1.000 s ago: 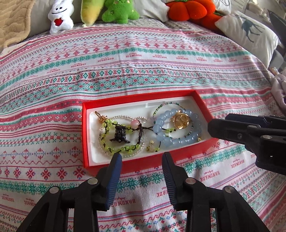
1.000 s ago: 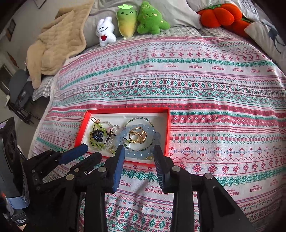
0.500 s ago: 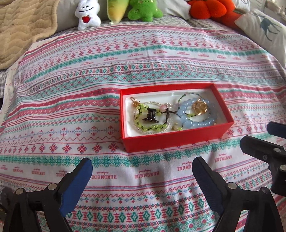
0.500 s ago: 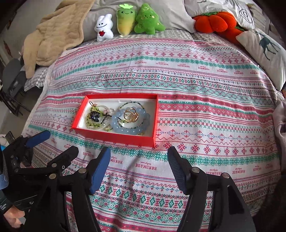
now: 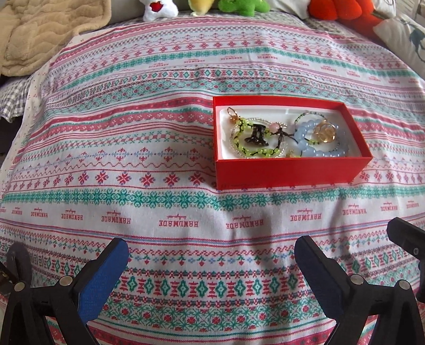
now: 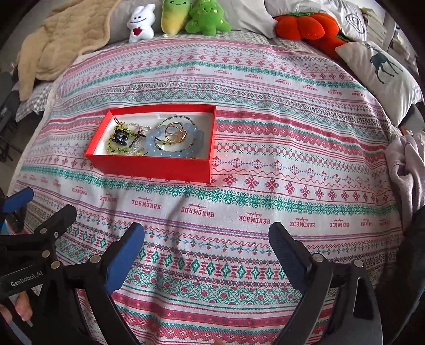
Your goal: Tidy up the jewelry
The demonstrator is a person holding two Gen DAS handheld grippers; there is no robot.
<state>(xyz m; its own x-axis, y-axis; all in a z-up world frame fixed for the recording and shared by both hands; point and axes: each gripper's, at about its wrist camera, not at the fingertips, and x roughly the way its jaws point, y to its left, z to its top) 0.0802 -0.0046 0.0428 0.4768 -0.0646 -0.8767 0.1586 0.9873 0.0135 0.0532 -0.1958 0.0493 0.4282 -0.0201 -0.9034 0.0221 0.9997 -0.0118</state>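
A red box (image 5: 287, 169) (image 6: 148, 164) with a white lining lies on the patterned bedspread. Inside it are a green bead bracelet (image 5: 249, 143) (image 6: 117, 140), a pale blue bead bracelet (image 5: 313, 143) (image 6: 170, 151) and gold rings (image 5: 325, 131) (image 6: 175, 132). My left gripper (image 5: 212, 254) hovers over bare cloth well short of the box, its jaws still opening, nothing between them. My right gripper (image 6: 205, 244) is likewise back from the box with empty jaws spreading apart. The left gripper's fingers (image 6: 16, 199) show at the left edge of the right wrist view.
Plush toys (image 6: 140, 24) and an orange pumpkin cushion (image 6: 302, 24) line the far edge. A beige blanket (image 5: 39, 34) lies at the far left, a deer pillow (image 6: 379, 69) at the far right, grey fabric (image 6: 409, 164) on the right edge.
Both grippers have pulled back from the red box toward the near edge and their jaws have spread wide from a narrow gap. The box and jewelry have stayed put.
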